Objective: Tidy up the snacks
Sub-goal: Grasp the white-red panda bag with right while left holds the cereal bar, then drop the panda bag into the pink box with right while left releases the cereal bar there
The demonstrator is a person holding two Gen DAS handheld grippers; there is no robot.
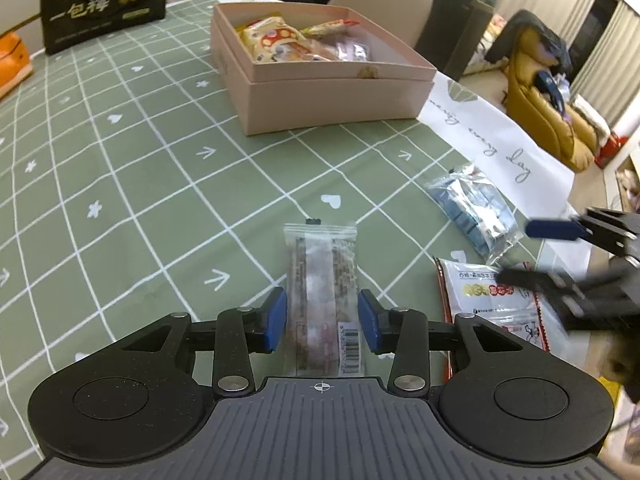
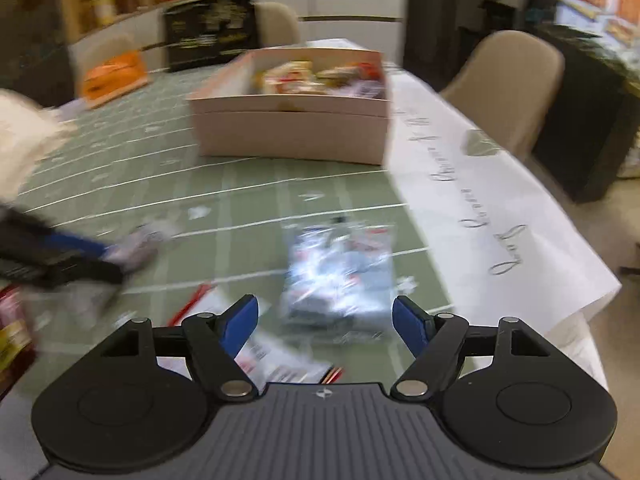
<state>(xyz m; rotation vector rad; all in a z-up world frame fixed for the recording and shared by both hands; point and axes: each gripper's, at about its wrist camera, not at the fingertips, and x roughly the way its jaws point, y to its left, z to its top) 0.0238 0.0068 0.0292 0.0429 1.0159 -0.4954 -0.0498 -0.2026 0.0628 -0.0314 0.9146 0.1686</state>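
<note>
While straddling clear bar packet (image 1: pixel 323 284) on tablecloth (image 1: pixel 140 184), left gripper (image 1: pixel 322 321) parted, gripping nothing; light, crinkly, best pinched mid-length. Right gripper (image 2: pixel 325 325) wide, empty, over blurred blue packet (image 2: pixel 340 272); slippery, soft. Pink box (image 2: pixel 288 132) beyond.

1. the whole right wrist view is motion-blurred; the print on the blue snack bag (image 2: pixel 338 276) is unreadable.
2. the white packet (image 1: pixel 496 304) is partly covered by the blurred right gripper (image 1: pixel 532 254).
3. the orange bag (image 1: pixel 12 62) is cut off by the left edge.
</note>
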